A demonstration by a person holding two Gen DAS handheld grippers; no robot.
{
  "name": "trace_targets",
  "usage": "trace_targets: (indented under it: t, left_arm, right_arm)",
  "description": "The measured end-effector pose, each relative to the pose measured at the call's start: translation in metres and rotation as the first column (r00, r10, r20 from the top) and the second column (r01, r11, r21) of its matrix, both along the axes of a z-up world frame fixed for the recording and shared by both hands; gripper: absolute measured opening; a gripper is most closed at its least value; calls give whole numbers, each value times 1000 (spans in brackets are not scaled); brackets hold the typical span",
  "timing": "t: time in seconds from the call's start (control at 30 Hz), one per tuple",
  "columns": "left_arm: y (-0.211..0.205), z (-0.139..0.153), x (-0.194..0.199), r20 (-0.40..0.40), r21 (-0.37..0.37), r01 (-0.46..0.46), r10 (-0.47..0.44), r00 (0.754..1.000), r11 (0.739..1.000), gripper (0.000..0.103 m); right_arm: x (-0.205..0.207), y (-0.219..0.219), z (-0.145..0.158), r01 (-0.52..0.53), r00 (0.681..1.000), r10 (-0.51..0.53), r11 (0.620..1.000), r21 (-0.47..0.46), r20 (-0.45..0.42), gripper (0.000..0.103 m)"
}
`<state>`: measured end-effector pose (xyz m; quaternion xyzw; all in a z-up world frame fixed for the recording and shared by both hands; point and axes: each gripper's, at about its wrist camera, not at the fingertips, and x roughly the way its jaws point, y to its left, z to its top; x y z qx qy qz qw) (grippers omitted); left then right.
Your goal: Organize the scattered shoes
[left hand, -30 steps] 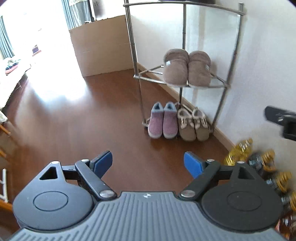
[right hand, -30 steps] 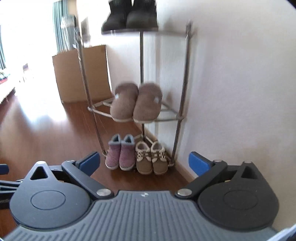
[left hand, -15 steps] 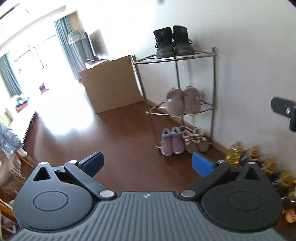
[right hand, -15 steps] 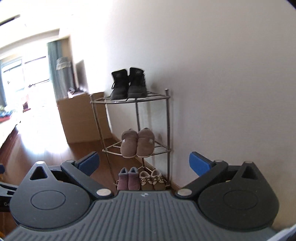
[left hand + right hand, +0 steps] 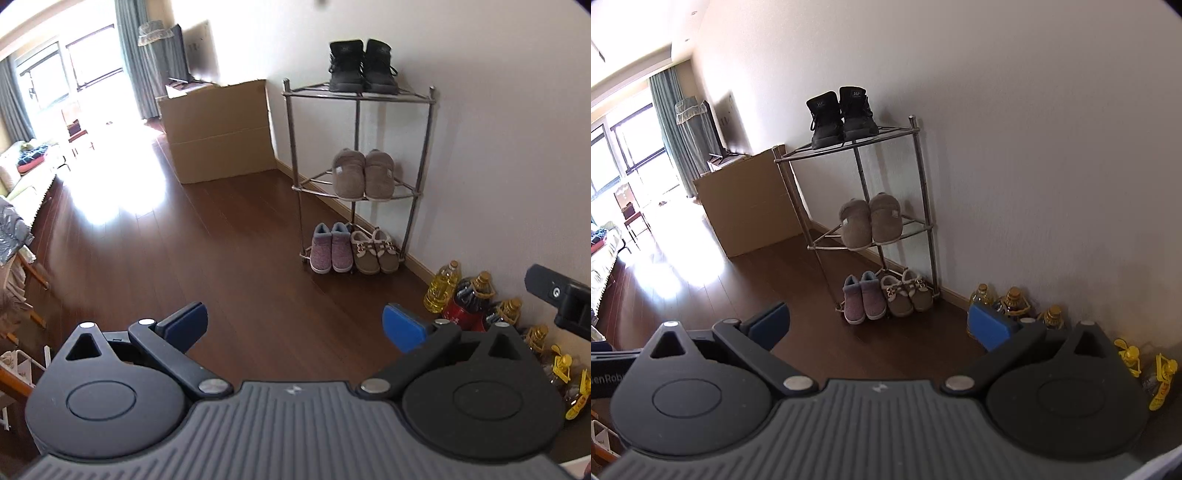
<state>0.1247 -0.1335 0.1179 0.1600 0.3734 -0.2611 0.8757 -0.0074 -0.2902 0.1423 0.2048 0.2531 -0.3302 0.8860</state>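
1. The corner shoe rack (image 5: 360,92) stands against the wall on the wooden floor (image 5: 184,240), beside a cardboard box (image 5: 218,129); every shoe in view sits on it or at its foot, in tidy pairs, toes outward.
2. The black boots (image 5: 364,66) stand side by side on the top shelf. They look the heaviest and stiffest of the lot; the firm collar at the ankle would be the surest hold.
3. The tan slippers (image 5: 364,173) share the middle shelf, touching. They look soft and light, so a pinch on the heel rim or upper edge would likely crush a little but hold.
4. At the bottom, the purple slippers (image 5: 330,247) and the brown strapped shoes (image 5: 375,247) lie just beside each other; whether they rest on a low shelf or the floor itself is hard to tell.
5. No loose shoe shows on the floor, so the shoes lie as the task wants.
6. Oil bottles (image 5: 441,282) line the wall's foot to the right.
7. The left hand-held gripper (image 5: 293,323) and the right hand-held gripper (image 5: 877,321) both hover well back from the rack, fingers spread wide, holding nothing.
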Motion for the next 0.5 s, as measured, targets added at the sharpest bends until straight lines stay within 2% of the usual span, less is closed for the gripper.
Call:
trace_targets:
  t: [0.5]
  left_arm:
    - [-60,1,-68,-14,-4,-5,5,1000,1000,102]
  right_arm:
    - [-61,-30,4,-77,996,76,997,-6,-52,102]
